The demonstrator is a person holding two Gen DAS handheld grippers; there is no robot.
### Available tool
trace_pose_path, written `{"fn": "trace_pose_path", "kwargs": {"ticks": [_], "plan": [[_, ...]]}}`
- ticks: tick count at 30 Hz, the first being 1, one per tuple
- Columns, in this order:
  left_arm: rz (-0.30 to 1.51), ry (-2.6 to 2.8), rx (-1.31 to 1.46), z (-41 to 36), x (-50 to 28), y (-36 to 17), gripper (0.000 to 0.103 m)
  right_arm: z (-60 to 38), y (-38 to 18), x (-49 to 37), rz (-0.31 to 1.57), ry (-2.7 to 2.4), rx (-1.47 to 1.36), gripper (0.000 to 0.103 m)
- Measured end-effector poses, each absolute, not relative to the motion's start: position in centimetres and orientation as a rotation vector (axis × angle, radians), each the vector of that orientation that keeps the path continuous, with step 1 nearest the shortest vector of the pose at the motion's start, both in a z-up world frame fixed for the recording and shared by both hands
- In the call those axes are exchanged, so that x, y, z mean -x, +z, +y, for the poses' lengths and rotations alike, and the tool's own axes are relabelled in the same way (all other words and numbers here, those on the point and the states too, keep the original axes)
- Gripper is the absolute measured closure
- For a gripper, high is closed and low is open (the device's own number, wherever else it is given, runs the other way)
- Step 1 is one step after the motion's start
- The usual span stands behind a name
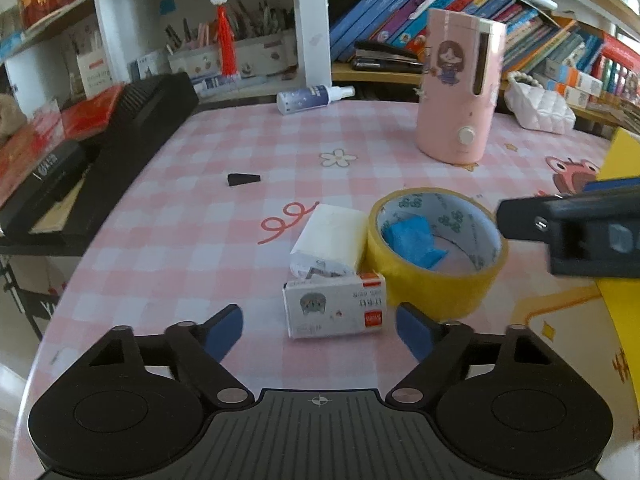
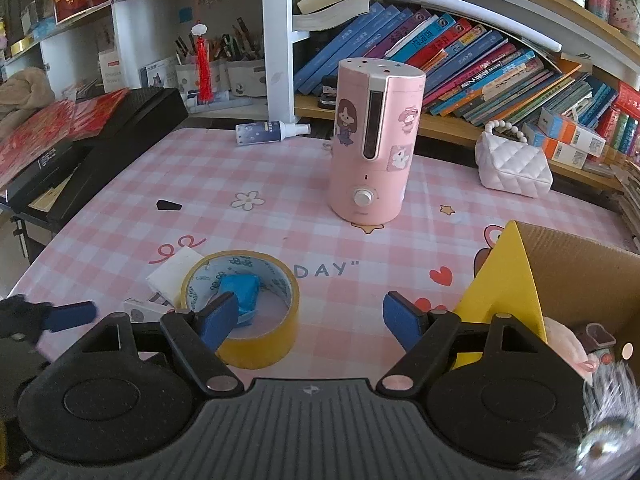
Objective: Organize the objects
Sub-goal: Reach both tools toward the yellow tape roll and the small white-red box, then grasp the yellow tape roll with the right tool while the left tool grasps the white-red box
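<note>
- Lining up: the left gripper (image 1: 319,330), jaws wide and empty, is being aimed at the small white box (image 1: 335,311) beside the tape roll (image 1: 434,244).
- The right gripper (image 2: 310,320), likewise wide and empty, is being held between the tape roll and the cardboard box (image 2: 580,280).
- Next move judged: box to be straddled, then clamped.

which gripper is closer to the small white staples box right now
Left. The left gripper is open right at the staples box; the right gripper sits beyond the yellow tape roll.
</note>
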State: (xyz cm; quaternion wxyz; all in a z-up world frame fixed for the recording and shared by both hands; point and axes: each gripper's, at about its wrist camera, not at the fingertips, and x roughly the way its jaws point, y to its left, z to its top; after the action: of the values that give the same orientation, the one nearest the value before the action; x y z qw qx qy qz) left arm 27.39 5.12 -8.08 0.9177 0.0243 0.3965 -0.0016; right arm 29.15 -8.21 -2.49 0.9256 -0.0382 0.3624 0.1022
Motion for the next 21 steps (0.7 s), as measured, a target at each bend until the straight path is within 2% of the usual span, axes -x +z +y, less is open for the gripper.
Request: {"fn": "trace_pose_path", "kwargs": {"ticks": [2,4,5,10,16,21], "plan": [[0.814,-0.001,-0.033,5.3,-27.9,-8.4,0.025,-8.2,-2.5,-29.3,0.743,0.214,0.078,0.024],[0.816,-0.01,-0.025,5.4,-28.3,-8.7,0.038,-8.1,-2.5,-29.4,0.745,0.219,0.078,0.024],[0.82,-0.026,-0.013,5.5,-28.4,-8.9,0.049,-8.1,-2.4,-29.5,0.745,0.221,0.076,0.024],[0.817,-0.014,0.038,6.9,-27.3,-8.1,0.049,-7.7,-2.5,-29.7,0.75,0.24,0.073,0.018],[0.828,0.071,0.105,10.4,-24.6,-6.8,0.049,-6.1,-3.5,-30.2,0.797,0.257,0.078,0.004],[0.824,0.13,0.165,12.5,-22.7,-5.7,0.049,-4.0,-5.1,-31.2,0.849,0.273,0.121,0.003]]}}
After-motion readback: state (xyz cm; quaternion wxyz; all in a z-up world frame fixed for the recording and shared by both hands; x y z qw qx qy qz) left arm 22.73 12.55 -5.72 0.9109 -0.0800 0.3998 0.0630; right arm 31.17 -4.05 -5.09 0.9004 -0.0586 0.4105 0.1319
